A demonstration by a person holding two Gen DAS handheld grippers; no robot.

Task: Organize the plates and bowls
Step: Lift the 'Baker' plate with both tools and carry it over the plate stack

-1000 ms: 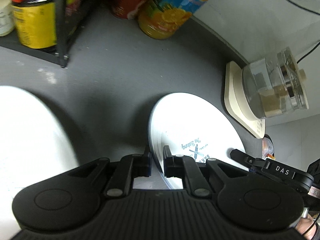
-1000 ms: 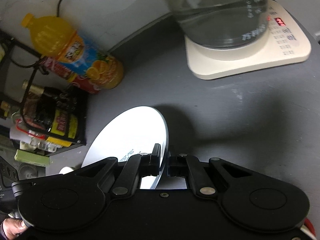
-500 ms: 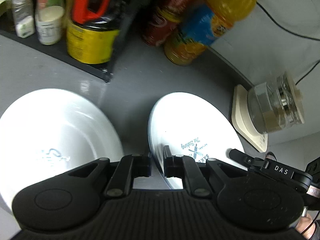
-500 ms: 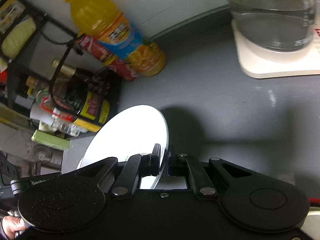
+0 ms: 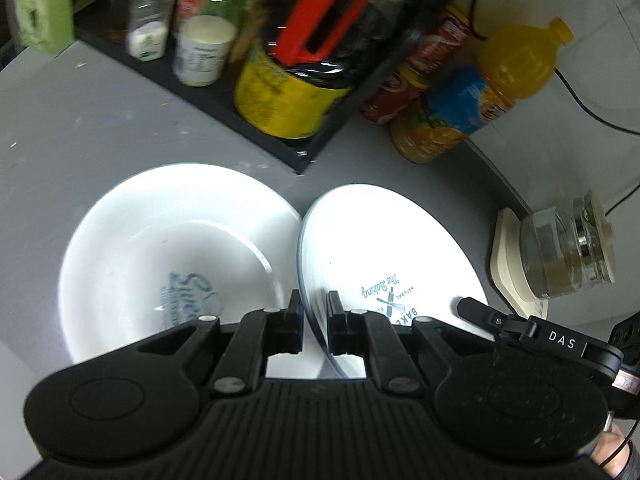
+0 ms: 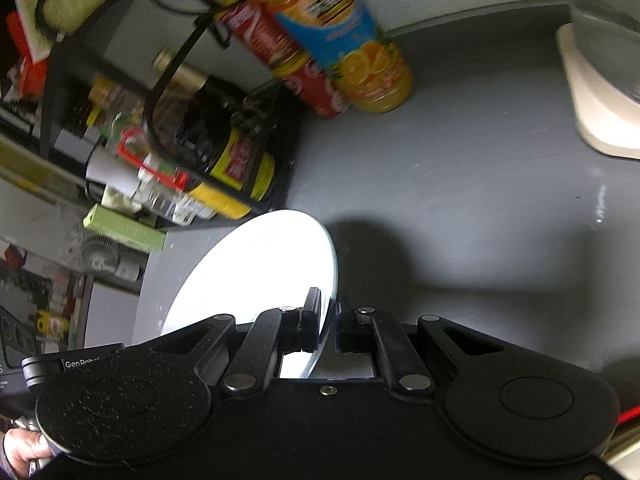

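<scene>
1. Left tongs [image 5: 314, 322] clamped on the near rim of a white plate [image 5: 384, 256], blue "The Baking" print on its face; the plate is tilted, held up off the grey counter [image 5: 80, 128].
2. Right tongs [image 6: 330, 326] clamped on the same plate [image 6: 260, 268] at another spot on its rim; in the right wrist view it shows edge-on, a bright white disc casting a shadow on the counter.
3. White bowl [image 5: 172, 256] with blue lettering inside sits on the counter just left of the plate in the left wrist view; their rims look touching or nearly so, can't tell which.
4. Behind the bowl: black rack [image 5: 248, 132] with spice jars [image 5: 150, 20], a dark bottle with yellow label and red handle [image 5: 296, 76].
5. Right of the rack: red cans [image 5: 404, 84] and an orange juice bottle [image 5: 476, 92], standing together near the wall.
6. Far right: glass kettle [image 5: 568, 248] on a cream base [image 5: 508, 256], well apart from the plate.
7. A bit of a hand [image 6: 20, 452] shows at the lower left of the right wrist view.
</scene>
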